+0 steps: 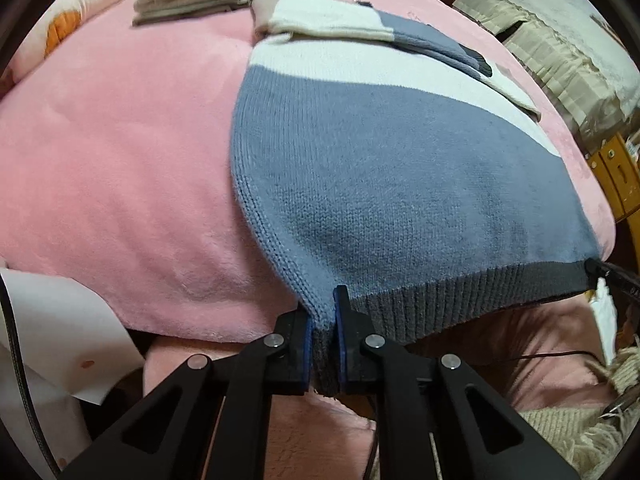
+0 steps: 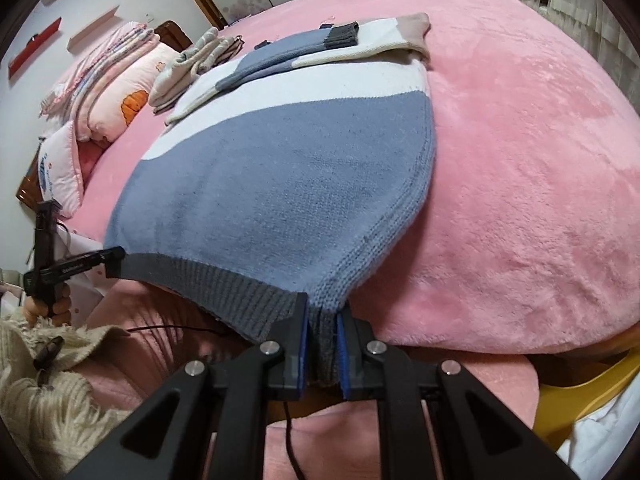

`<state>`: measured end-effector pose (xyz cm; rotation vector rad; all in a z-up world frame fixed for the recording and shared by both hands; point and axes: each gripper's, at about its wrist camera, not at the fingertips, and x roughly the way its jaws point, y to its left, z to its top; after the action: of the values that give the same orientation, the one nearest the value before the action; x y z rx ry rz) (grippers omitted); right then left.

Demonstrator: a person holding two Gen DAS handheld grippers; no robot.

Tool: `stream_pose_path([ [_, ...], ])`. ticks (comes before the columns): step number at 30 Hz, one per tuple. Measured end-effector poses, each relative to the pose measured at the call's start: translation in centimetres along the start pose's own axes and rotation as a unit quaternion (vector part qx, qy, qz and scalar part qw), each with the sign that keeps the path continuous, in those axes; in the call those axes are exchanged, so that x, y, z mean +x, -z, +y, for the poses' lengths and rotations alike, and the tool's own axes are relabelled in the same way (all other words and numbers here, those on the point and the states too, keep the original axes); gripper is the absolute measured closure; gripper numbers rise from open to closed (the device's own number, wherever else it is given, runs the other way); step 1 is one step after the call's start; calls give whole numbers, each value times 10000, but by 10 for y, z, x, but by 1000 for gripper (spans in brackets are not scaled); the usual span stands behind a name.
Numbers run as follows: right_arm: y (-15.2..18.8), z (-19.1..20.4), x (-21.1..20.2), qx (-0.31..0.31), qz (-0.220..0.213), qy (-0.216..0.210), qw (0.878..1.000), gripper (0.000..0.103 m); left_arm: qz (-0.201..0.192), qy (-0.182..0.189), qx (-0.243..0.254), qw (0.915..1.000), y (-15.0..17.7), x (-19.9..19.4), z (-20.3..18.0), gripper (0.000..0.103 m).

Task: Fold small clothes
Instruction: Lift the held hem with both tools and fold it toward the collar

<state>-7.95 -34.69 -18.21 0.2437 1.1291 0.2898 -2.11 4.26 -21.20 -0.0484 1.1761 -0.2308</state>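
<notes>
1. Both tongs are clamped on the dark ribbed hem (image 1: 440, 300): the left gripper (image 1: 323, 320) pinches one corner, the right gripper (image 2: 322, 322) the other.
2. Each points steeply down at the bed's near edge; a hand (image 2: 54, 304) grips the left handle.
3. Lying on the pink blanket (image 1: 120, 160), the blue-and-white sweater (image 1: 380, 160) runs lengthwise away from the hem, sleeves folded across its far end.

Blue-grey and white knit sweater (image 1: 400, 168) laid flat on pink bed, sleeves folded across white upper band, grey ribbed hem lifted at both near corners over bed edge.
</notes>
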Motion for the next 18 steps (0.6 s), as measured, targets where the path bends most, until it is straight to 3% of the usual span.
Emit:
stream_pose_path([
  [7, -1, 16, -6, -284, -112, 288, 9991, 92, -273, -226, 378, 9987, -2, -13, -16, 96],
  [18, -2, 29, -13, -360, -176, 729, 9965, 92, -260, -157, 144, 9994, 0, -17, -10, 96],
])
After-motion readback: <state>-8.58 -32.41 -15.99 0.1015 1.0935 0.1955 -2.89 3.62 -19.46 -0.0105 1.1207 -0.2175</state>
